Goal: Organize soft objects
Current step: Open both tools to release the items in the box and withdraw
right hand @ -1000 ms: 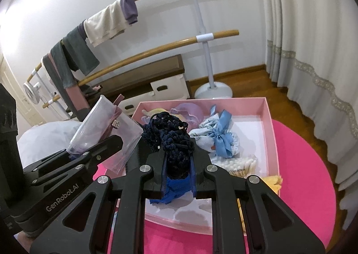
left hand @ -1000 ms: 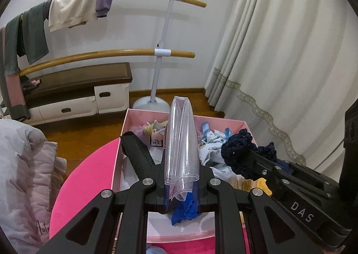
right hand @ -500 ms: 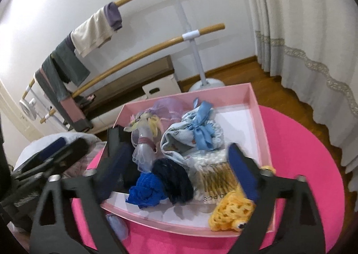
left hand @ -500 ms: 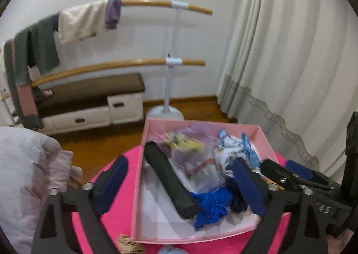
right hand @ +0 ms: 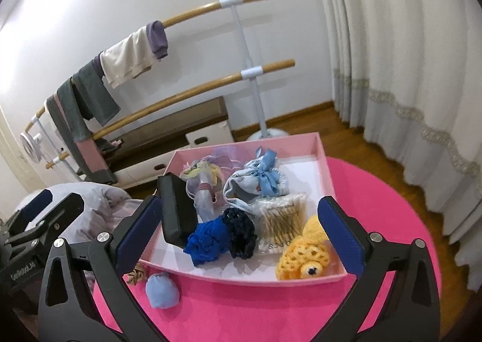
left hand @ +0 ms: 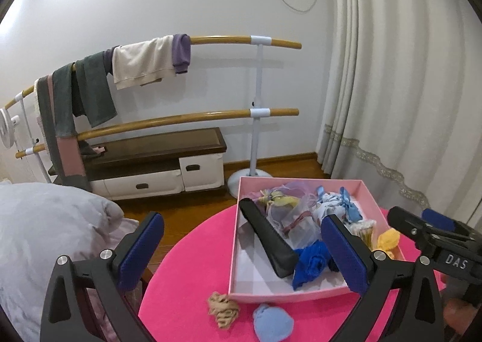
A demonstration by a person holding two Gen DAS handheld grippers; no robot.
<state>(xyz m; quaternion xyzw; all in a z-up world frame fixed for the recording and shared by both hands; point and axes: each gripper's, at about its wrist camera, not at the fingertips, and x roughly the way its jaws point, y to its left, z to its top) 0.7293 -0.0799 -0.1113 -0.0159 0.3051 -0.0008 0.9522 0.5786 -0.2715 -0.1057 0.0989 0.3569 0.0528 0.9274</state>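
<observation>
While both claws gape, pink box (right hand: 327, 167) just beyond them.

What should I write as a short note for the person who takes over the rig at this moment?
Left tongs: open, empty.
Right tongs: open, empty.
Done: the pink box on the pink table holds the blue scrunchie, navy scrunchie, clear pouch and yellow crochet toy.
Left: the beige scrunchie and light blue pouf lie outside, in front of the box.

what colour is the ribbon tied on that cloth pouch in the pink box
Light blue: the ribbon is tied in a bow, clearest in the right wrist view.
</observation>
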